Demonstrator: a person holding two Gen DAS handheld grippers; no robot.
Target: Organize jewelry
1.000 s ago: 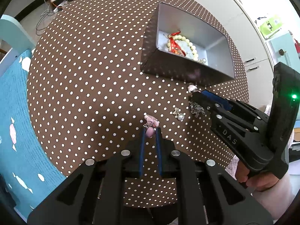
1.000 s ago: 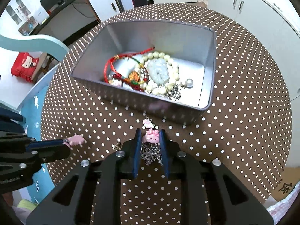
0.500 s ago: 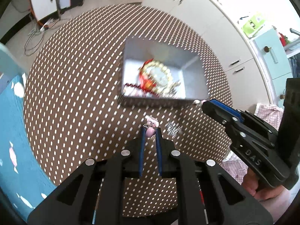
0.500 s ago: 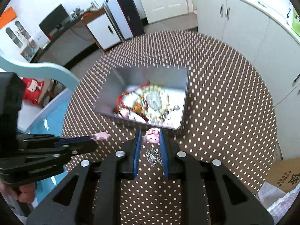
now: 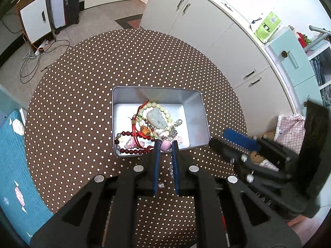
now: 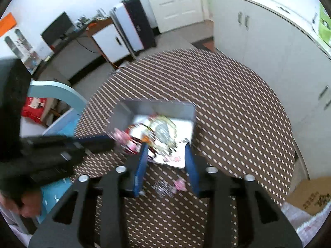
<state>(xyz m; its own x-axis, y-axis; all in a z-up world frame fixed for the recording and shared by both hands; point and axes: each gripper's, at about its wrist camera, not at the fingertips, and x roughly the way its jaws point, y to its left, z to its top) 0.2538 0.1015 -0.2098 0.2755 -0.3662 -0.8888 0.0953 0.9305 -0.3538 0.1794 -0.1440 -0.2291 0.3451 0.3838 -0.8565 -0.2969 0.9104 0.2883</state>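
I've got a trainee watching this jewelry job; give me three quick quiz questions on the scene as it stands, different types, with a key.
1. True or false: the left tongs grip a pink charm.
2. Where do the jade pendant and bead bracelets lie? A) silver tin B) polka-dot tablecloth C) cardboard box
3. Fill in: the right tongs' jaws are ___, nothing pinched.

Key: 1 true; 2 A; 3 opening

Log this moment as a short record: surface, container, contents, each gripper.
surface: round table under a brown polka-dot cloth
container: open grey metal tin
contents: pale bead bracelet, jade pendant, red cord, dark red beads
left gripper: shut on a pink charm, over the tin's near edge
right gripper: jaws opening, nothing between the pads
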